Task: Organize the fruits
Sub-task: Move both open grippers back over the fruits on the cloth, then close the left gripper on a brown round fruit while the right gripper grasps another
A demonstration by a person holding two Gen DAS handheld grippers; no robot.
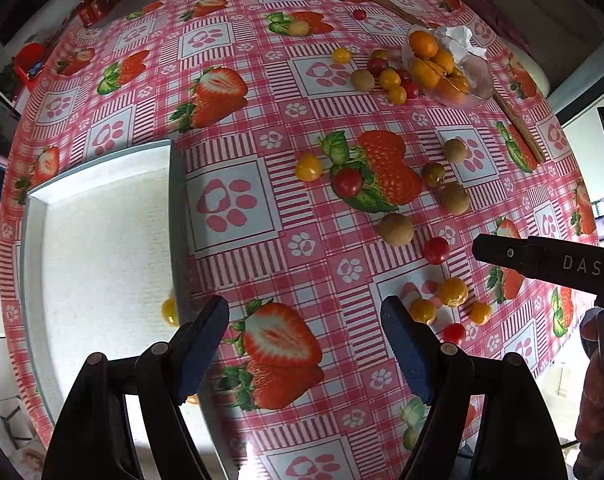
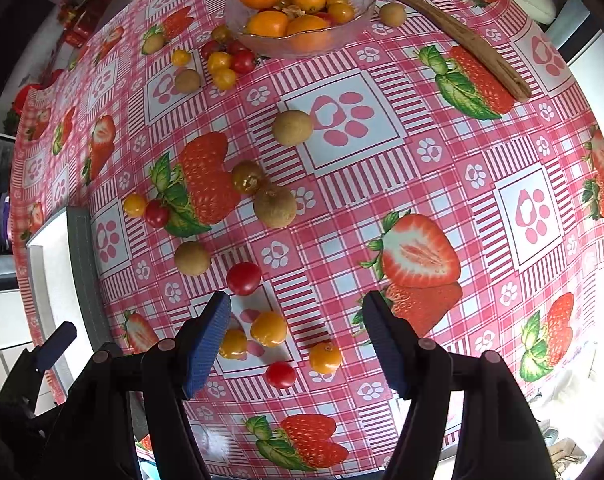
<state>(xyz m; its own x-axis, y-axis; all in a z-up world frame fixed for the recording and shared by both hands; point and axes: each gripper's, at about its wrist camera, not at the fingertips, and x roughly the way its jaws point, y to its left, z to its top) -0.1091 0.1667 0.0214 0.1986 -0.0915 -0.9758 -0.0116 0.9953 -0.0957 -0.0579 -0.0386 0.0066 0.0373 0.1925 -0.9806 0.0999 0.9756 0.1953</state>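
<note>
Small fruits lie scattered on the strawberry tablecloth: red cherry tomatoes (image 2: 244, 278), yellow ones (image 2: 268, 328) and brown longans (image 2: 275, 205). A glass bowl (image 2: 353, 20) of oranges stands at the far side. A white tray (image 1: 102, 240) lies at the left with one yellow fruit (image 1: 169, 311) by its right wall. My left gripper (image 1: 305, 344) is open and empty, just right of the tray. My right gripper (image 2: 296, 336) is open and empty above a yellow fruit (image 2: 324, 357) and a red tomato (image 2: 280, 374).
A long wooden stick (image 2: 453, 36) lies beside the bowl at the far right. More fruits (image 1: 389, 80) cluster next to the bowl. Crumpled white paper (image 1: 461, 40) lies behind the bowl. The table edge curves close at the right.
</note>
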